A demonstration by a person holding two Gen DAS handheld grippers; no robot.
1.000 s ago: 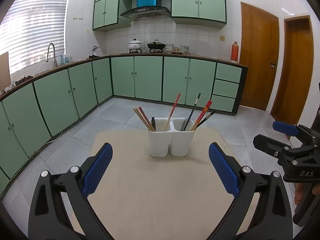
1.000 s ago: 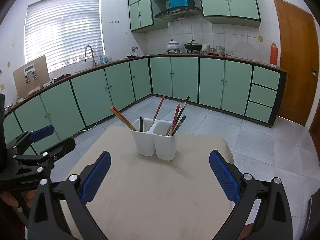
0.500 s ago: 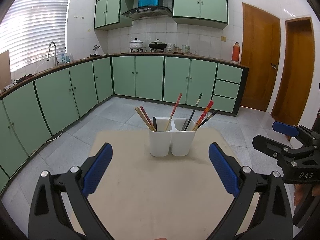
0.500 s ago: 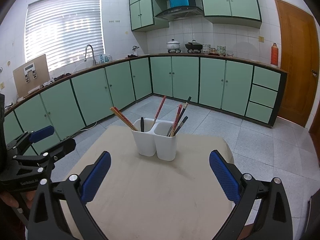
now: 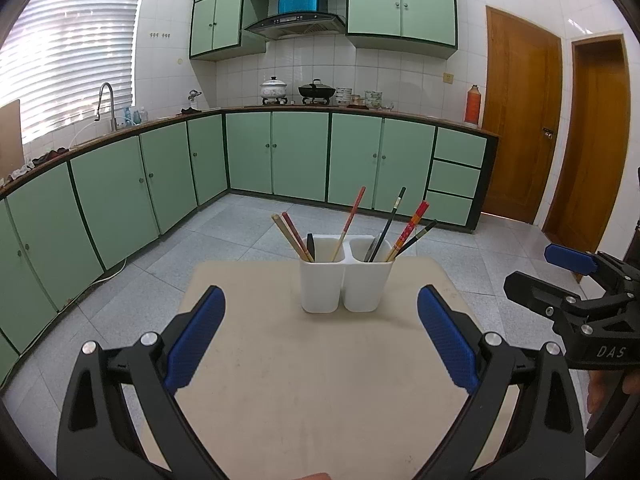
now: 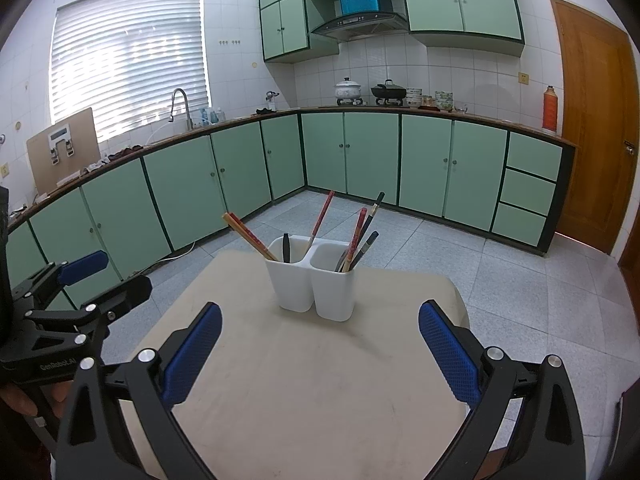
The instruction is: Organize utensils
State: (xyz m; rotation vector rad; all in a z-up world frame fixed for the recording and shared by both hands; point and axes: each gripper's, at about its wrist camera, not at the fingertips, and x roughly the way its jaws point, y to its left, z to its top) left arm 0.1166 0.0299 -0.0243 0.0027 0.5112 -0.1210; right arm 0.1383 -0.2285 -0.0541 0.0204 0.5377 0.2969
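Observation:
A white two-compartment holder (image 5: pixel 345 282) (image 6: pixel 316 285) stands upright toward the far side of a beige table (image 5: pixel 312 384) (image 6: pixel 312 392). Both compartments hold several chopsticks (image 5: pixel 408 231) (image 6: pixel 356 236) leaning outward, and a dark utensil (image 5: pixel 311 245) sits in the left one. My left gripper (image 5: pixel 320 340) is open over the near part of the table, empty, well short of the holder. My right gripper (image 6: pixel 318 352) is open and empty too, at a similar distance. Each gripper shows at the side of the other's view, the right gripper (image 5: pixel 576 280) and the left gripper (image 6: pixel 76 280).
Green kitchen cabinets (image 5: pixel 300 156) run along the back and left walls, with a sink tap (image 5: pixel 105 100) and pots (image 5: pixel 316 90) on the counter. Two wooden doors (image 5: pixel 520 120) stand at the right. Grey tiled floor (image 5: pixel 240 220) surrounds the table.
Both views have shifted very slightly; the holder sits a touch lower and farther right in frame. Both grippers stay open and empty.

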